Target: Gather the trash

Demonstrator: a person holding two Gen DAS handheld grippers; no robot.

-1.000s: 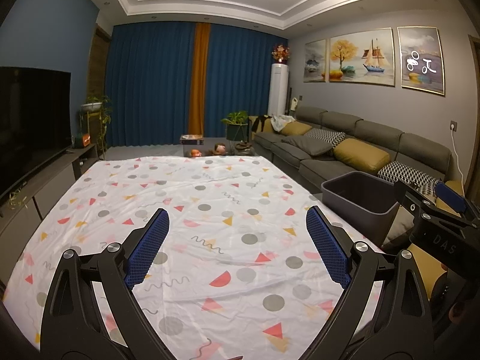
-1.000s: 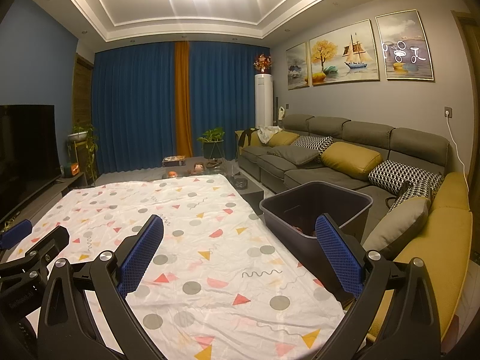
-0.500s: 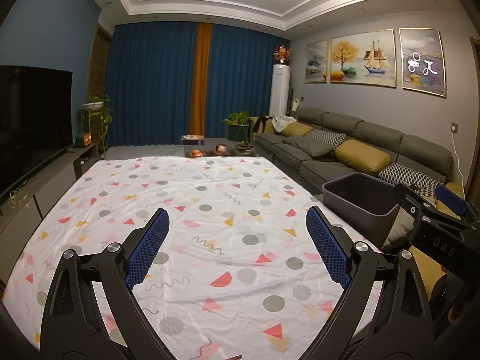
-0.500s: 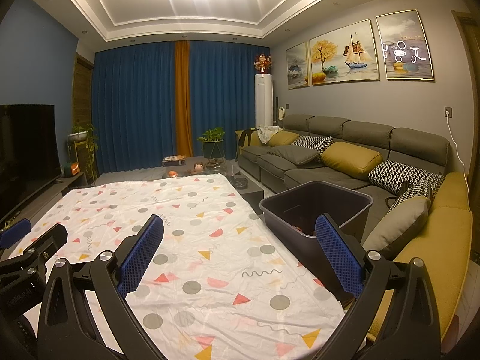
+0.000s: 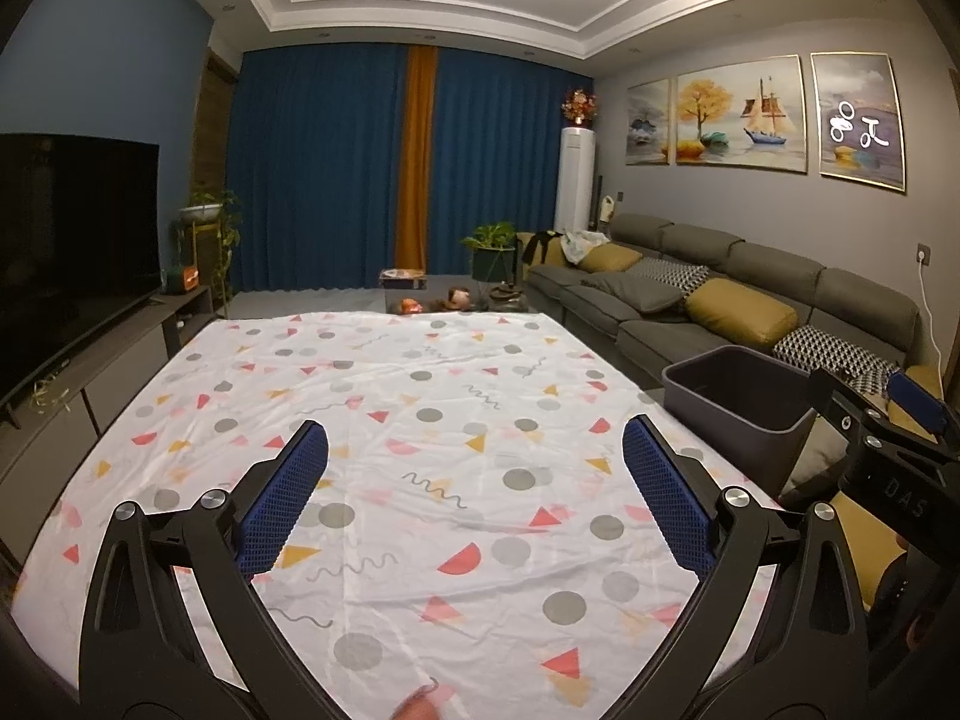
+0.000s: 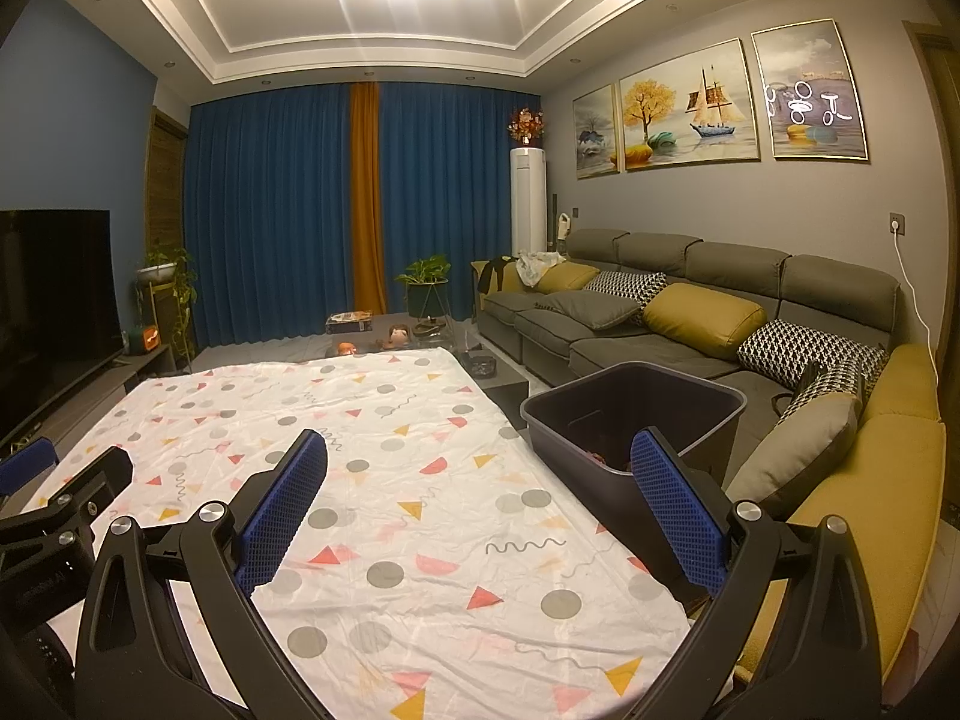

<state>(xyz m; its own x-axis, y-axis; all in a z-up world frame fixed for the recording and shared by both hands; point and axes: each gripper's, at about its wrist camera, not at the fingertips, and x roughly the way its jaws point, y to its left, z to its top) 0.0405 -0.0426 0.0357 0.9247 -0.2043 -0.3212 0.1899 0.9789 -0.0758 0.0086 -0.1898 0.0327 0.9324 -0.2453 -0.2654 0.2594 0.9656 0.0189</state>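
Spreading wide under both tools, the patterned sheet (image 5: 420, 432) shows no loose trash, and the grey bin (image 6: 630, 420) sits at its right edge, a few scraps inside, nearer the right gripper (image 6: 480, 516) than the left gripper (image 5: 474, 504). Both grippers hang splayed and empty. Against 1 second ago, almost nothing differs.
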